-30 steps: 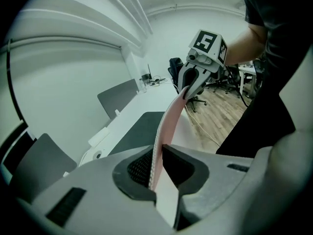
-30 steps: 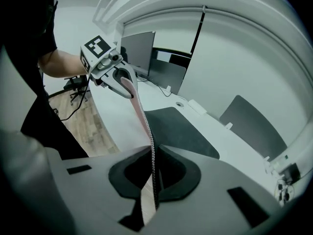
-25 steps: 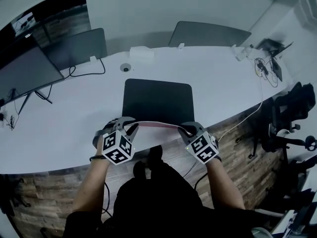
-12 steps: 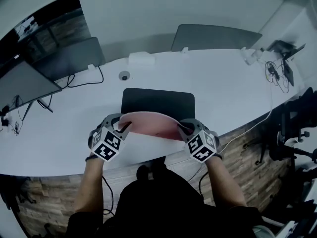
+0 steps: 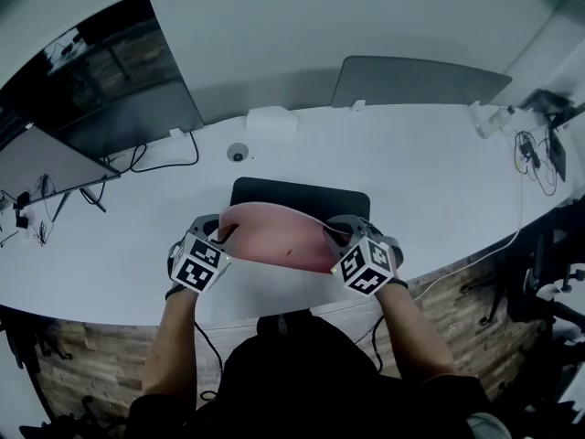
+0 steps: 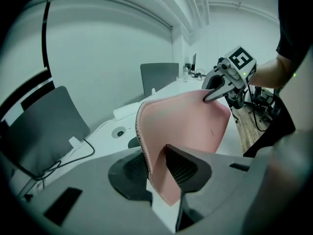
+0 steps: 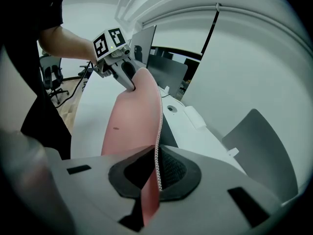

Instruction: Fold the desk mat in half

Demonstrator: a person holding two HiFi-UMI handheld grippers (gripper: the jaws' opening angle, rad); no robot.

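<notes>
The desk mat (image 5: 274, 241) is black on top and pink underneath. Its near edge is lifted and curled over the black far part (image 5: 302, 193), which still lies on the white desk (image 5: 439, 181). My left gripper (image 5: 224, 233) holds the near left corner; its jaws have just been closing with the mat (image 6: 186, 126) between them, pressed on it. My right gripper (image 5: 336, 238) is shut on the near right corner. In the right gripper view the stitched edge of the mat (image 7: 132, 121) runs between the pads (image 7: 168, 168). Each gripper sees the other, the right gripper (image 6: 215, 89) and the left gripper (image 7: 128, 80).
Dark monitors (image 5: 137, 117) with cables stand at the back left and a grey panel (image 5: 420, 80) at the back right. A white box (image 5: 271, 119) and a round grommet (image 5: 238, 154) lie beyond the mat. Chargers and cables (image 5: 535, 149) sit at the far right.
Both grippers have moved away from the desk's near edge, carrying the mat's near edge up and over. Far more pink underside shows and less of the black top.
</notes>
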